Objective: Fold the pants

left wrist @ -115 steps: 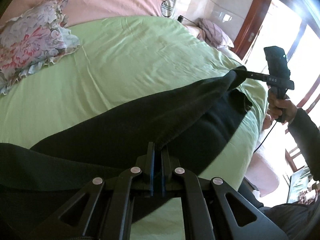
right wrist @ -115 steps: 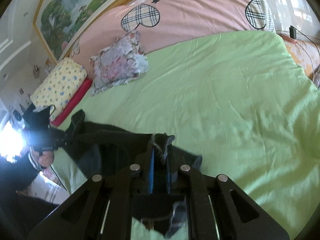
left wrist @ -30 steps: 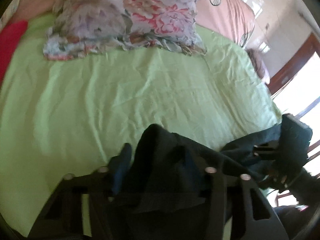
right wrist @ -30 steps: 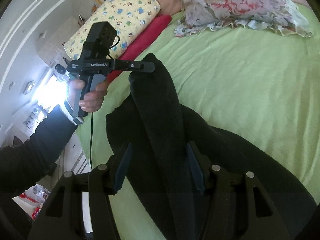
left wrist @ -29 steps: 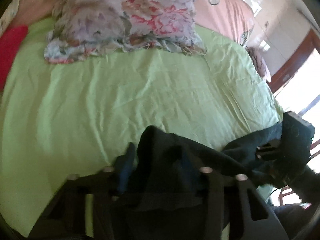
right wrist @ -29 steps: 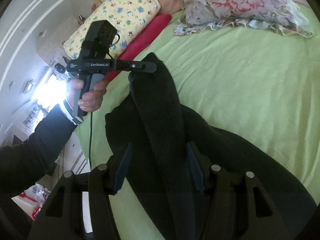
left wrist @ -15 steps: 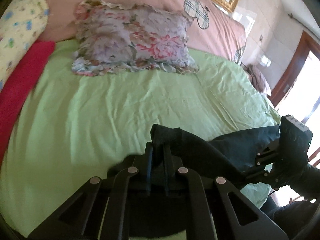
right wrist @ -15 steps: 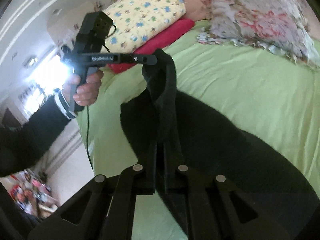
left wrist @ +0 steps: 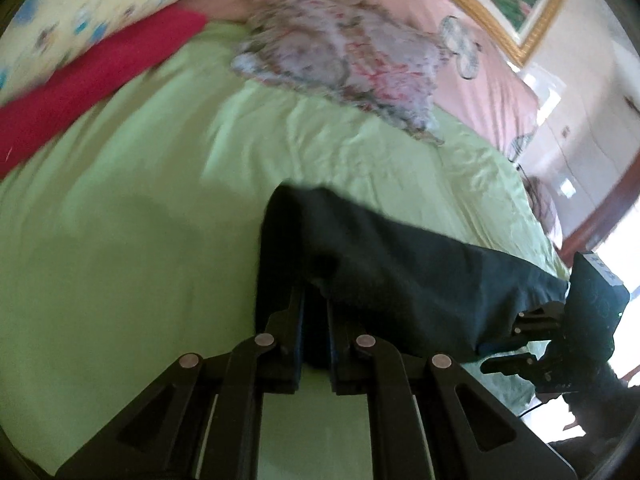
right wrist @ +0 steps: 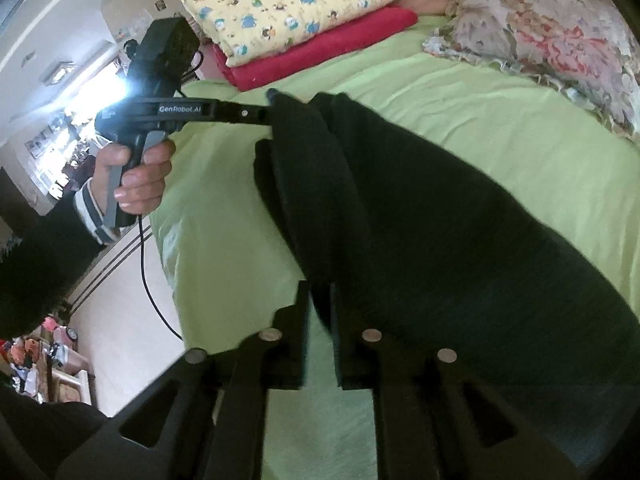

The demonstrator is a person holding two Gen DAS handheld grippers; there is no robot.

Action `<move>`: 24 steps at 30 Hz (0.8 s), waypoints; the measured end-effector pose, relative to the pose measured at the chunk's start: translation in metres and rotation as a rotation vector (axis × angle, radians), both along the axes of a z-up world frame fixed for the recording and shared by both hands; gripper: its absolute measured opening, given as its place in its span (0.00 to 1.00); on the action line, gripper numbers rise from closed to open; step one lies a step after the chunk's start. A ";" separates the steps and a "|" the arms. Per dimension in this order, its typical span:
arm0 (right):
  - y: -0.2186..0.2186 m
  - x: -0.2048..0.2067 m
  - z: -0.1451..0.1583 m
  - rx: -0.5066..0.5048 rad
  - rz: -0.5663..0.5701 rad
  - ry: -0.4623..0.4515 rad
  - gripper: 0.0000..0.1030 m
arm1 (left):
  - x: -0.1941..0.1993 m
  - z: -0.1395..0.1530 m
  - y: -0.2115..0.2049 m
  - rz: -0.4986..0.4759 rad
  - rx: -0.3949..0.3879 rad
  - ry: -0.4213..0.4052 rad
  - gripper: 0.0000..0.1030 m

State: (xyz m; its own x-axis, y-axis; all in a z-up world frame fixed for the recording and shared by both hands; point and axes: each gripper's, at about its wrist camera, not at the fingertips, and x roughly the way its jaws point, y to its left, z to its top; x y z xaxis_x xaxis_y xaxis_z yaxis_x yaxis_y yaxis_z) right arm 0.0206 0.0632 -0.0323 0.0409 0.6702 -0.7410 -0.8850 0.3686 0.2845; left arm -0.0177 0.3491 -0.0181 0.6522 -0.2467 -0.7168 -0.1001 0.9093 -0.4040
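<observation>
The dark pants hang stretched between my two grippers above the green bed sheet. In the left wrist view my left gripper is shut on one end of the fabric, and the right gripper shows at the far right gripping the other end. In the right wrist view my right gripper is shut on the pants, which run up to the left gripper, held by a hand at the upper left.
A floral pillow lies at the head of the bed beside a red folded blanket with a yellow patterned quilt on top. The bed's left edge drops to the floor. A doorway is at the right.
Both grippers, open around the fabric a second ago, have shut on the pants and lifted them. The cloth now hangs stretched between them, farther above the sheet.
</observation>
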 end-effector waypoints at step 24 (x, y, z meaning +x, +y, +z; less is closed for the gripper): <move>-0.069 0.086 0.035 0.164 -0.398 0.076 0.44 | 0.003 -0.021 -0.016 0.342 -0.254 0.192 0.68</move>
State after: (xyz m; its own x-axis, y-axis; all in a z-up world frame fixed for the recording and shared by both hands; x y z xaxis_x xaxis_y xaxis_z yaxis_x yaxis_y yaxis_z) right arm 0.1066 -0.0057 0.0030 0.2696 0.7222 -0.6370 -0.6572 0.6215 0.4264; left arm -0.0151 0.3330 -0.0389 0.5883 -0.2237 -0.7771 -0.4717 0.6856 -0.5545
